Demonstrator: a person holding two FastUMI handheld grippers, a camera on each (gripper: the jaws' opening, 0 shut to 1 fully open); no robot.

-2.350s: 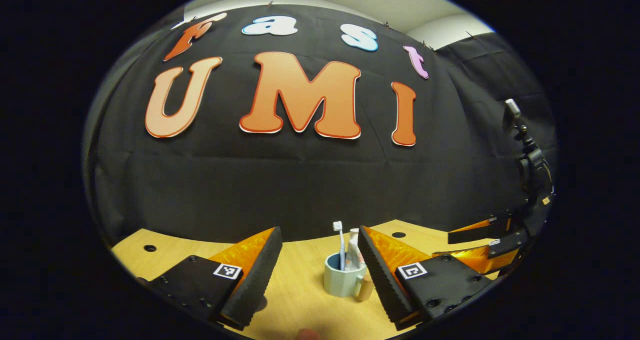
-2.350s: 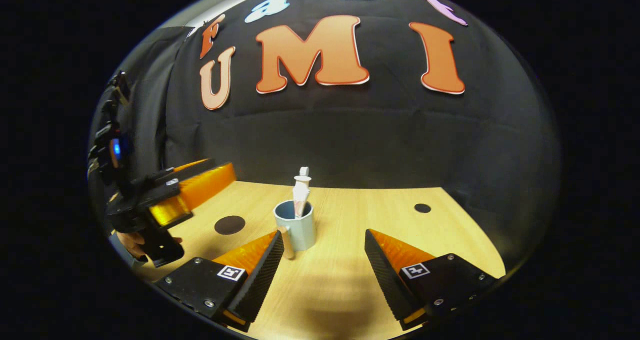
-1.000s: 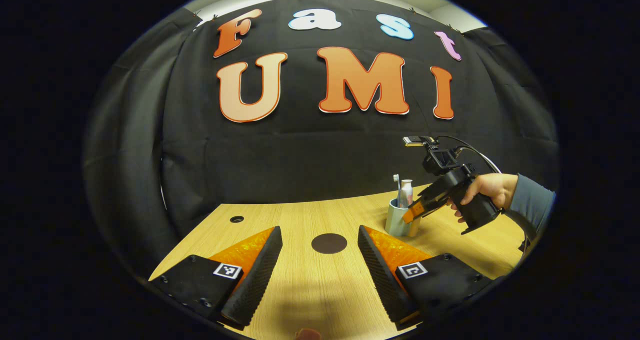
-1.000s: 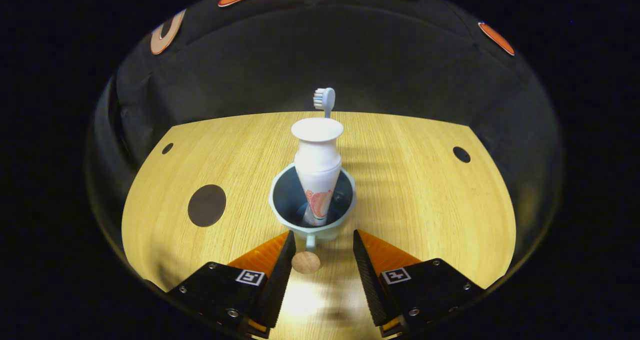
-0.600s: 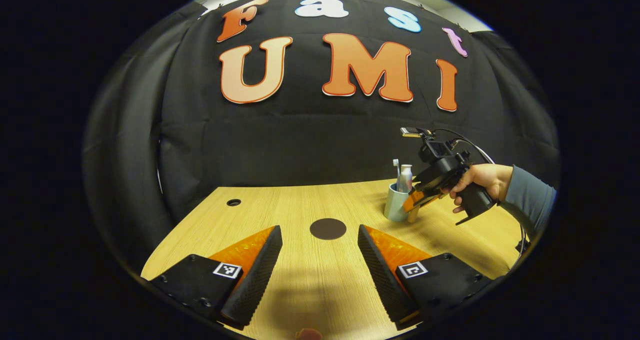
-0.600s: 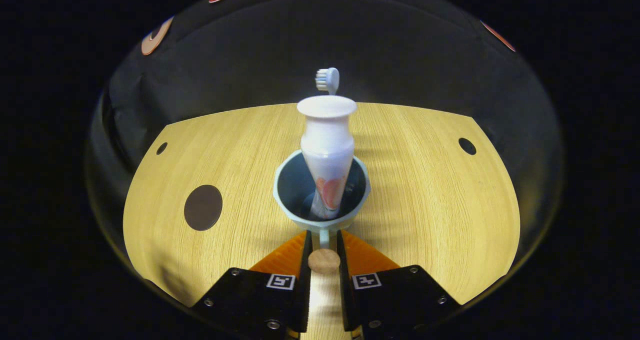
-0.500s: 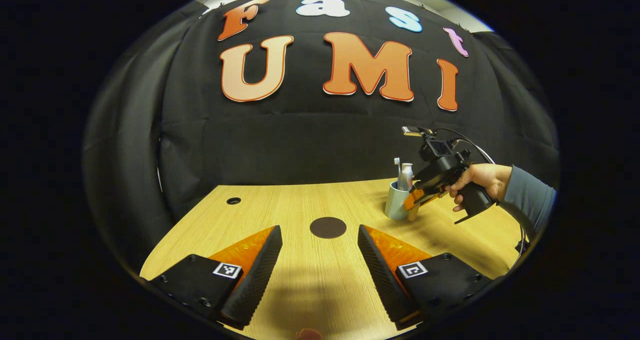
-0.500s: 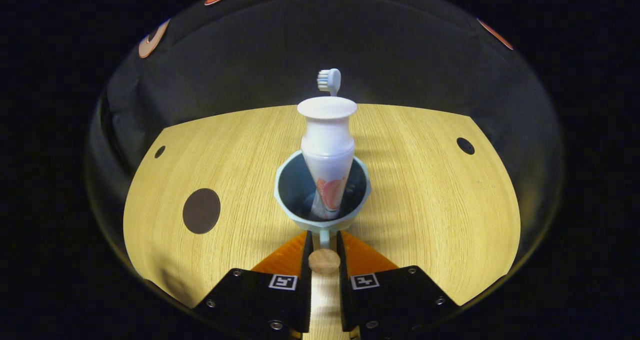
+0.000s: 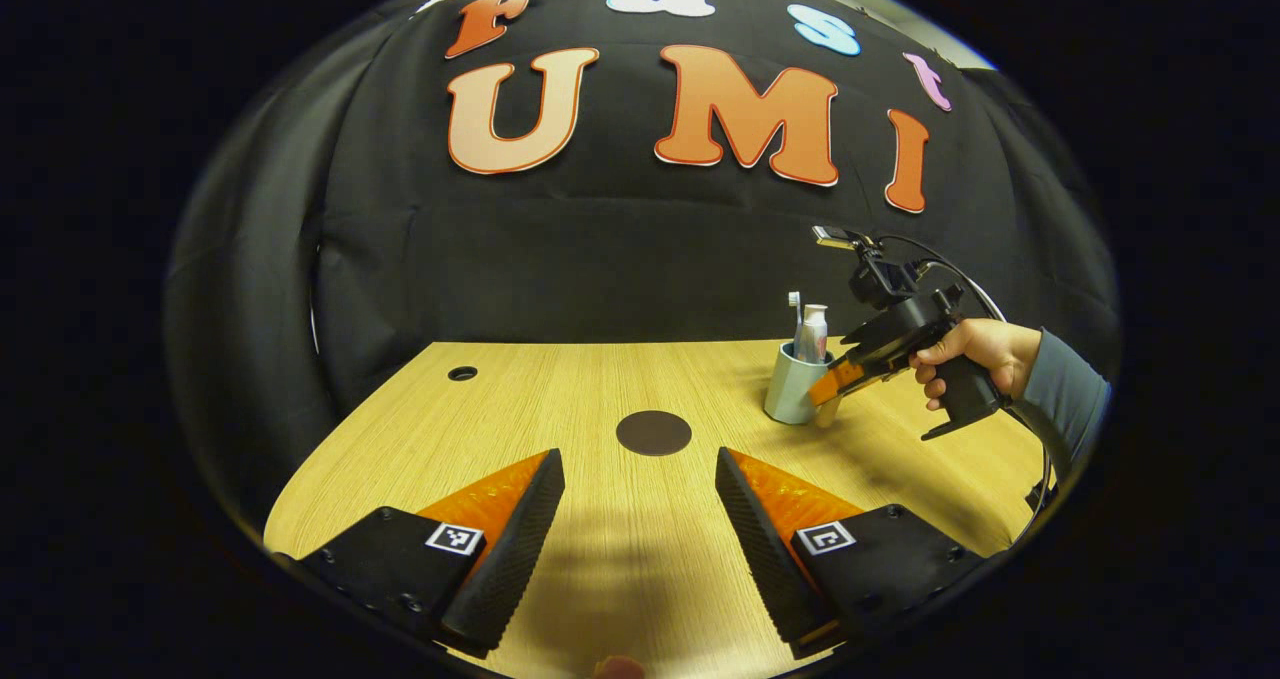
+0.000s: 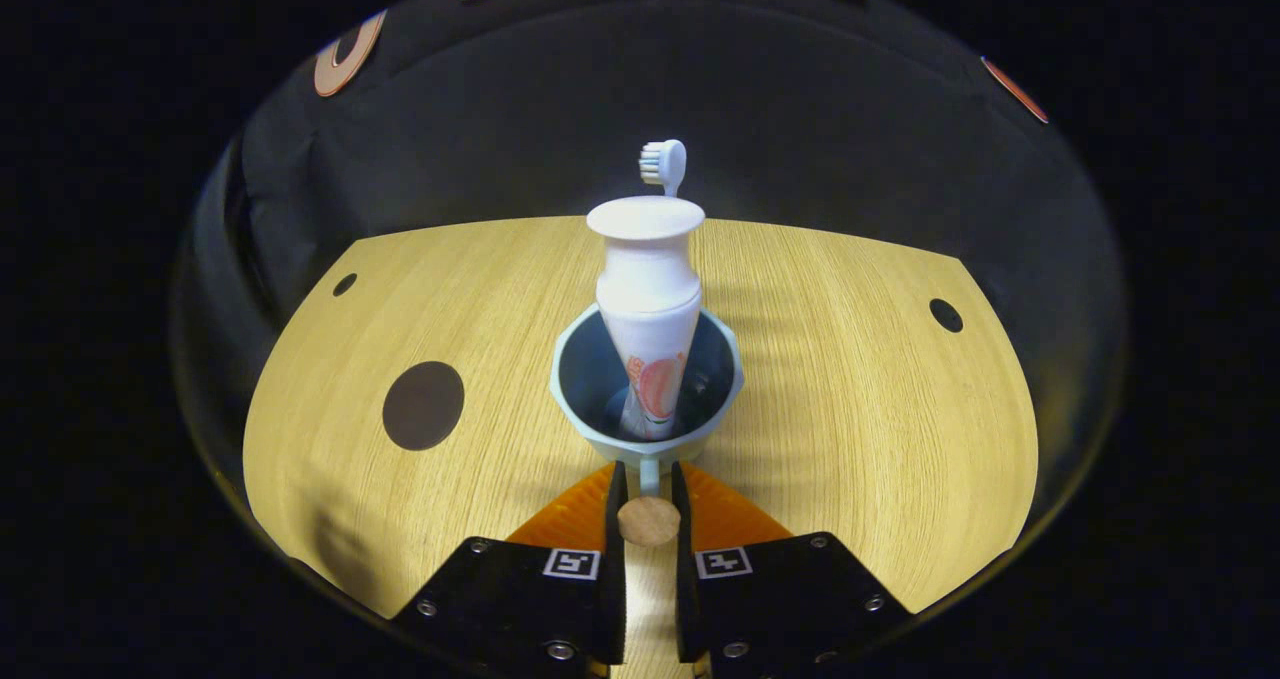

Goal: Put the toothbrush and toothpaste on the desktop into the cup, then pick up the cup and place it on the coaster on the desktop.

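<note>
While unread, toothpaste (image 10: 648, 309) label faces right claw (image 10: 648, 519).

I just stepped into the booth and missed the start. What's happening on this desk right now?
A person is working with two handheld grippers. The right gripper is shut on the wooden handle of a pale blue cup, which already holds the toothbrush and toothpaste. The cup looks to be just off the desktop. The dark round coaster lies to its left, nothing on it. The left gripper is open, holding nothing, hovering near the coaster.
</note>
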